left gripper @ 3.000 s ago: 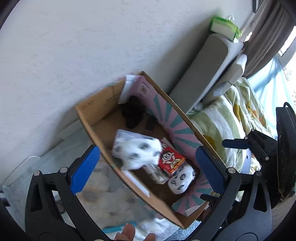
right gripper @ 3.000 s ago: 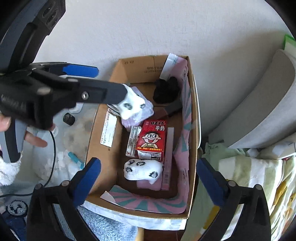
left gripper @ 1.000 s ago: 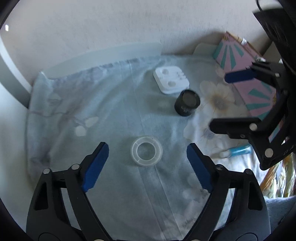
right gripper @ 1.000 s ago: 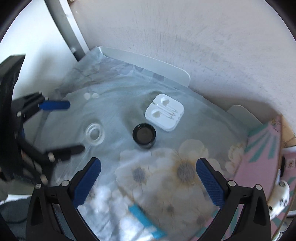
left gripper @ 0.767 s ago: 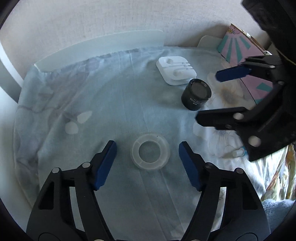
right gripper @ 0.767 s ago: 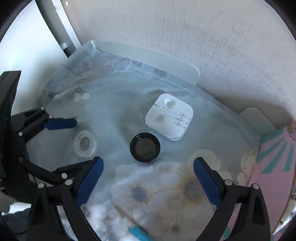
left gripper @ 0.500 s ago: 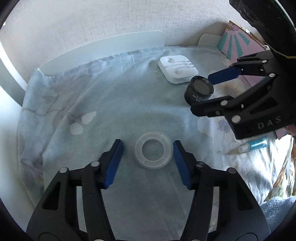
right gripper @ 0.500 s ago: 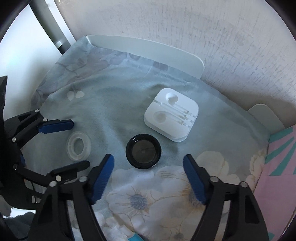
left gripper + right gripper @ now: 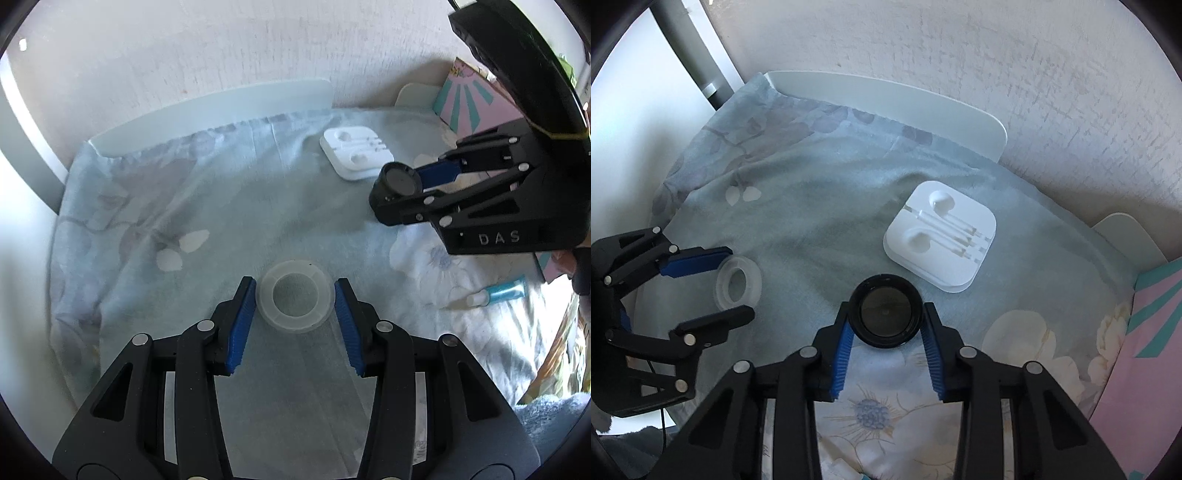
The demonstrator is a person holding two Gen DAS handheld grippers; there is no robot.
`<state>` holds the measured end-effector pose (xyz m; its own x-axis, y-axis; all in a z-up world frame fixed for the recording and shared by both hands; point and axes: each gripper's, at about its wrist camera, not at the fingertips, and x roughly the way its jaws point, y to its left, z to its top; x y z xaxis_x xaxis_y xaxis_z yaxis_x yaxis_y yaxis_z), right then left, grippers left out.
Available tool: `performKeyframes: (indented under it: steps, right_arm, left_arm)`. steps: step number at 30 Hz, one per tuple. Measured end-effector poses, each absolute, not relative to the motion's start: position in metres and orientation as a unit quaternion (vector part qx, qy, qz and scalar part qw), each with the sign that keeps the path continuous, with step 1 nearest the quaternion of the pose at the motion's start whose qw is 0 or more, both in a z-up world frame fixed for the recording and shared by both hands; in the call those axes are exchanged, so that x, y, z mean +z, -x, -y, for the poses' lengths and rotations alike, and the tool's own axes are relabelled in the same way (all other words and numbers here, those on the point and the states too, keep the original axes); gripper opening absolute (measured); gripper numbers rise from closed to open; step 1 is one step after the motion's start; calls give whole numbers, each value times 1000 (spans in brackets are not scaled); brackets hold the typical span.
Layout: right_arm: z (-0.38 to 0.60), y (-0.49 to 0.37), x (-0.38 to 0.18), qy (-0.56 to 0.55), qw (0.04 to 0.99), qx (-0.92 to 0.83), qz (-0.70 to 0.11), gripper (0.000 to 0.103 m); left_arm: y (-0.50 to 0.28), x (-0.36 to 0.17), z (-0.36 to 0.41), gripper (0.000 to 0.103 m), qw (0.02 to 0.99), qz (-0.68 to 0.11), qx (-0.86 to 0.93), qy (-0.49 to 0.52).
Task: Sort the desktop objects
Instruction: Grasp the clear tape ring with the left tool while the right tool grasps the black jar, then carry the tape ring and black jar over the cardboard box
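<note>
Both grippers are set down over items on the flower-print cloth, each with jaws that have just been closing. The left gripper brackets the clear tape ring; its blue pads are seen at the ring's sides, with a thin gap possibly left on the left side, so a firm grip cannot be confirmed. The right gripper is closed on the black round jar, pads touching its rim on both sides. Neither item is lifted; both rest on the cloth.

Progress is judged as partial. Still unsorted on the cloth: tape ring, jar, the white earphone case just beyond the jar, and a blue tube near the right edge. The pink-and-teal box is seen only at the edge; its contents are not visible. Remaining work is estimated as lifting and carrying these items to the box.
</note>
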<state>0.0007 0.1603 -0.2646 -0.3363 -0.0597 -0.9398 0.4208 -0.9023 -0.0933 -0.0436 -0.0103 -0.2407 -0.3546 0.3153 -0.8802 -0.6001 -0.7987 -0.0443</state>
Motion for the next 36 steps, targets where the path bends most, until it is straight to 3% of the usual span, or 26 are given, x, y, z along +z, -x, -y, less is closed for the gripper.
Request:
performKeyframes:
  steps: [16, 26, 36]
  right_arm:
    - [-154, -12, -239, -541, 172, -805, -171, 33]
    - [-160, -32, -165, -503, 172, -829, -176, 33]
    - [-211, -55, -95, -464, 126, -865, -141, 33]
  left_arm:
    - [52, -201, 37, 40, 247, -107, 825, 497]
    - [55, -123, 20, 40, 256, -105, 838, 471]
    - [54, -58, -52, 40, 321, -128, 833, 431]
